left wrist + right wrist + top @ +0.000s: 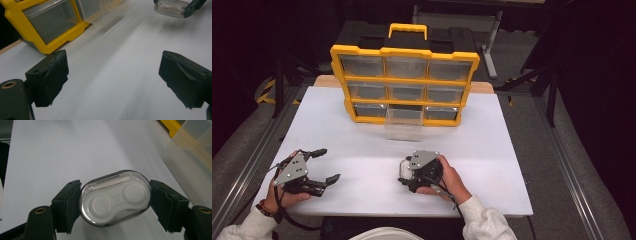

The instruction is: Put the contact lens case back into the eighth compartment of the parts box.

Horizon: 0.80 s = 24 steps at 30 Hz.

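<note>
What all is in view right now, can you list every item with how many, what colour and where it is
organiser case: one, yellow frame with clear drawers and a black back with a yellow handle, standing upright at the far middle of the table
pulled-out drawer: one, clear, bottom middle slot of the case, sticking out toward the person
oval case: one, clear, with two round wells, clamped between the right gripper's jaws
table: one, white top
left gripper: one, black, jaws wide apart, near left of the table
right gripper: one, black, near middle, shut on the oval case
hands: two, pale sleeves, near edge
</note>
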Available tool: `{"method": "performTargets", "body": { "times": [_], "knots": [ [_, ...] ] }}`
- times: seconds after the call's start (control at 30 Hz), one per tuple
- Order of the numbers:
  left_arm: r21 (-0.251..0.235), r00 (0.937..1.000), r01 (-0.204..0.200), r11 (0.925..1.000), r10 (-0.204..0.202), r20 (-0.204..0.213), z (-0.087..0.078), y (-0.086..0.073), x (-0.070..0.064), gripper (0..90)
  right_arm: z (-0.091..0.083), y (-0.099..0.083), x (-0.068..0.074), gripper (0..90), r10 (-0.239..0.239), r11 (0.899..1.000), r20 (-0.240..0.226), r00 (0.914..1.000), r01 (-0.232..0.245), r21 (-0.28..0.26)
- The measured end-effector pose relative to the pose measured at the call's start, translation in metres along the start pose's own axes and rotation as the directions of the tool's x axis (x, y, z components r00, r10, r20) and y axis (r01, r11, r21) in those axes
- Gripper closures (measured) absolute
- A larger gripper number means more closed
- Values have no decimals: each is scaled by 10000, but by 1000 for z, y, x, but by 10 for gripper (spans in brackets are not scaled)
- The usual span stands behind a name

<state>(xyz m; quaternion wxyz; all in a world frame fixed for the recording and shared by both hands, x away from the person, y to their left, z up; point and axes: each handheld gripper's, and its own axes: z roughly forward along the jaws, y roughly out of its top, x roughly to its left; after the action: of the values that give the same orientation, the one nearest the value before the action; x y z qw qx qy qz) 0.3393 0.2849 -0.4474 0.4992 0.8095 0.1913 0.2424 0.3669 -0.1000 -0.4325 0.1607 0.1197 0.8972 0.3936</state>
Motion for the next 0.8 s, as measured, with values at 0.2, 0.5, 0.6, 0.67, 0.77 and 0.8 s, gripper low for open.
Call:
{"method": "performTargets", "body": {
  "times": [0.2,0.5,0.6,0.67,0.77,0.8],
  "knots": [
    [16,10000,7,10000,-7,0,0,0,0,101,-5,2,-1,285,-59,9997,349,9994,67,-235],
    [-1,10000,15,10000,-15,-8,0,0,0,102,-14,3,-4,285,-154,9982,958,9953,208,-562],
    [-34,10000,-4,10000,4,-28,0,0,0,104,-17,3,-5,285,-237,9976,1182,9927,312,-625],
    [-70,10000,75,9999,-75,3,0,0,0,104,-19,4,-6,285,-284,9970,1355,9904,377,-669],
    [-36,10000,81,10000,-81,-9,0,-1,0,104,-23,4,-8,285,-407,9956,1656,9854,539,-762],
    [-48,10000,30,10000,-31,-25,0,-1,0,104,-24,4,-9,285,-365,9952,1713,9845,513,-828]
  ]
}}
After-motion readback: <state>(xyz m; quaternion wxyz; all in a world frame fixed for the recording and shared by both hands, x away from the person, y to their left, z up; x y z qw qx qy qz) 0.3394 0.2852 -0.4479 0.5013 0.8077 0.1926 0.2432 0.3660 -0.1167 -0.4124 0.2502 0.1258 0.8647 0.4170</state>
